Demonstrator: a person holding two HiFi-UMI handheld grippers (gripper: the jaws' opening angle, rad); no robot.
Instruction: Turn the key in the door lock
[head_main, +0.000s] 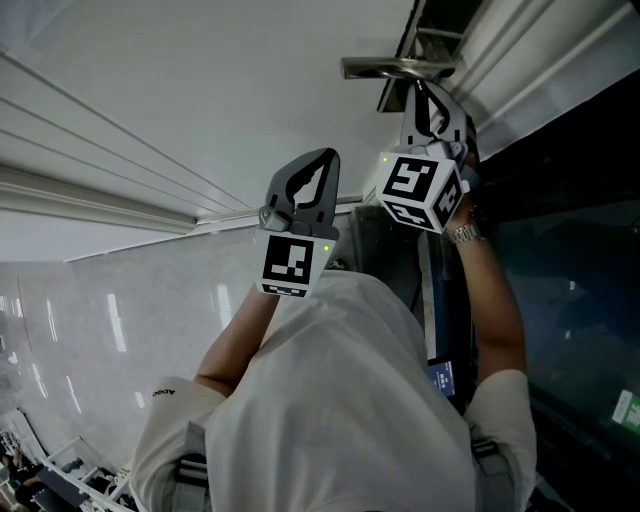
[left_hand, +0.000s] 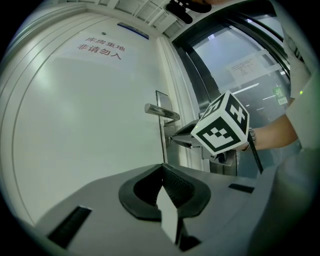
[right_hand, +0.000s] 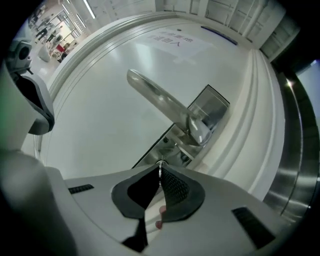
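A white door (right_hand: 95, 100) stands shut in its frame. On it sits a metal lock plate (right_hand: 212, 106) bearing a lever handle (right_hand: 160, 102), with a key (right_hand: 160, 168) in the plate below. Higher up are red lettering (left_hand: 100, 49) and a blue plaque (left_hand: 133, 30).

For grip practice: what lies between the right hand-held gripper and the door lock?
The key, pinched by the right hand-held gripper, enters the door lock; the right gripper view shows it.
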